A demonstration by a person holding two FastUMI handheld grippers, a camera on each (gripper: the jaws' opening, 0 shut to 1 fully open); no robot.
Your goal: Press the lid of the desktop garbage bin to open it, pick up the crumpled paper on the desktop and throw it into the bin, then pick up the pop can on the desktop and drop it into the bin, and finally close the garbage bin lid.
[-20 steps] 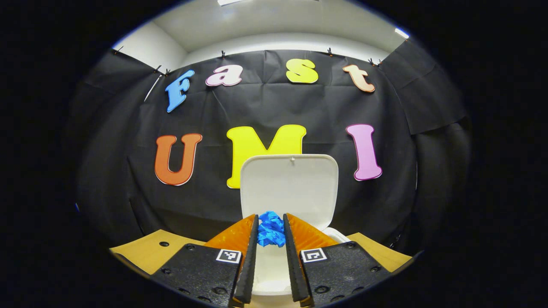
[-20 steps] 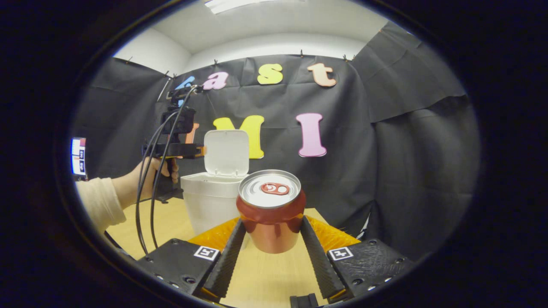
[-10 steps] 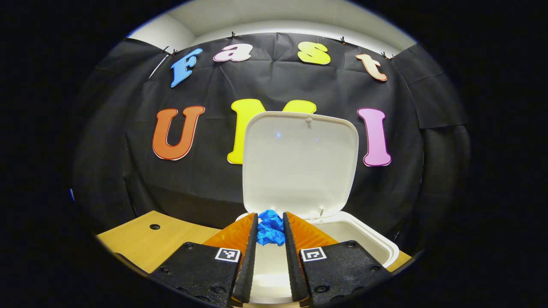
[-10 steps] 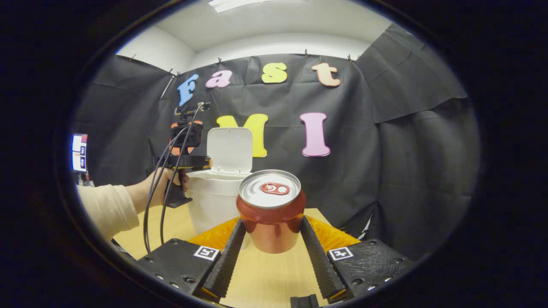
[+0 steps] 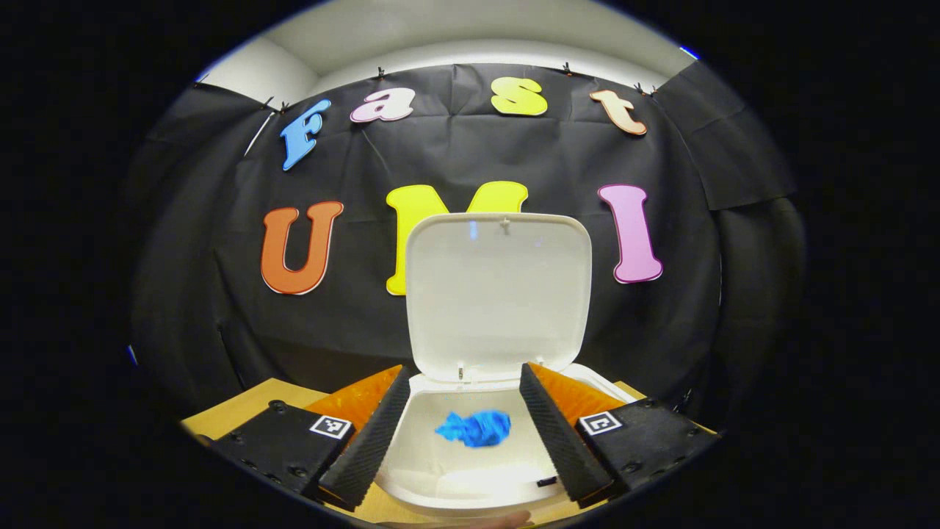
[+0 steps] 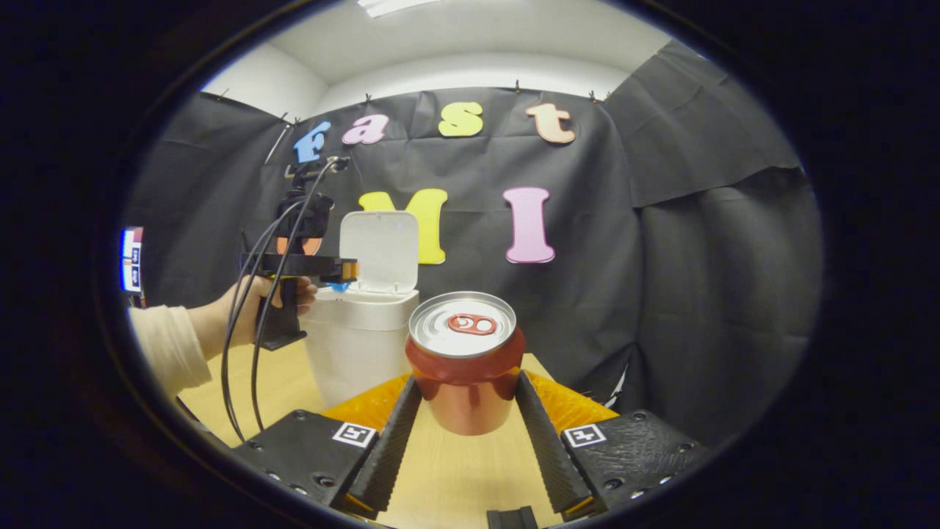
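Observation:
In the left gripper view the white bin stands open below me, its lid upright behind. The blue crumpled paper is inside the bin mouth, blurred, free of my left gripper, whose fingers stand open above the rim. In the right gripper view my right gripper is shut on the red pop can, held upright above the wooden desk. Farther left stand the bin with its raised lid, and the left gripper held by a hand over the bin's edge.
The black cloth wall closes the booth right behind the bin and along the right side. Cables hang from the left gripper down toward the desk. A sleeve reaches in from the left.
My left gripper has opened and the blue paper has dropped from between its fingers into the bin. The right gripper keeps hold of the can, almost still.

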